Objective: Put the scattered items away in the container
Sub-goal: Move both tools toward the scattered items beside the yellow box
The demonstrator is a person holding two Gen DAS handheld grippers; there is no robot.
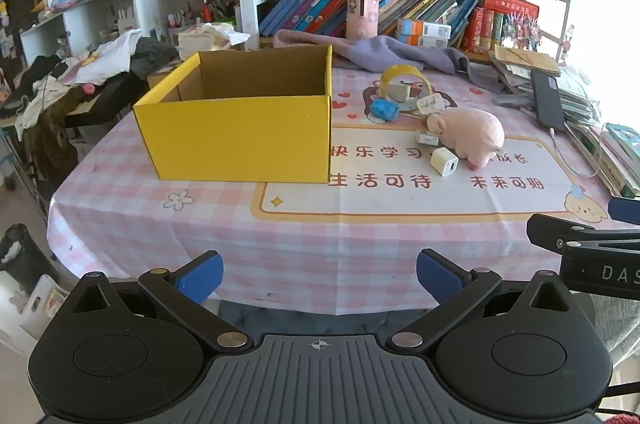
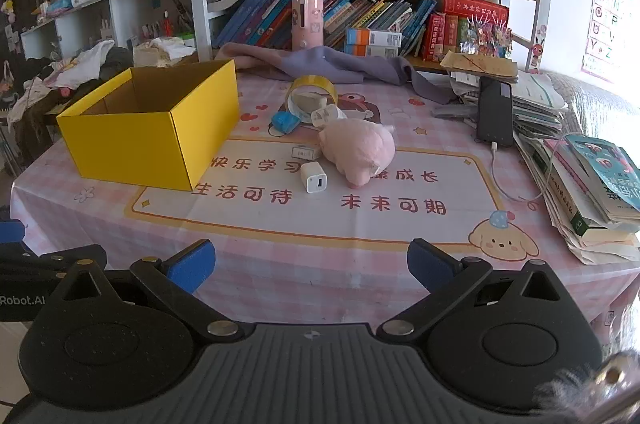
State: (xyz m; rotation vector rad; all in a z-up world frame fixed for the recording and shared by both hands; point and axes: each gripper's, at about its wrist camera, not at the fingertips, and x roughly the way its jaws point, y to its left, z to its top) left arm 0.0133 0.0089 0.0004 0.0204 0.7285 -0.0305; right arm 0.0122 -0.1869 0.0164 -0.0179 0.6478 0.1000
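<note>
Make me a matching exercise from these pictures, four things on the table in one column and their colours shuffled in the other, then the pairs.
Things:
1. cardboard box
2. plush pig
3. charger cube
4. phone

Colours:
A. white
B. black
C. yellow
D. pink

Pairs: 1-C, 2-D, 3-A, 4-B

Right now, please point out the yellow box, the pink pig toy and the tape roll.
yellow box (image 1: 236, 140), left wrist view, middle of its front wall
pink pig toy (image 2: 360, 148), right wrist view, its back
tape roll (image 2: 316, 83), right wrist view, top of the ring
</note>
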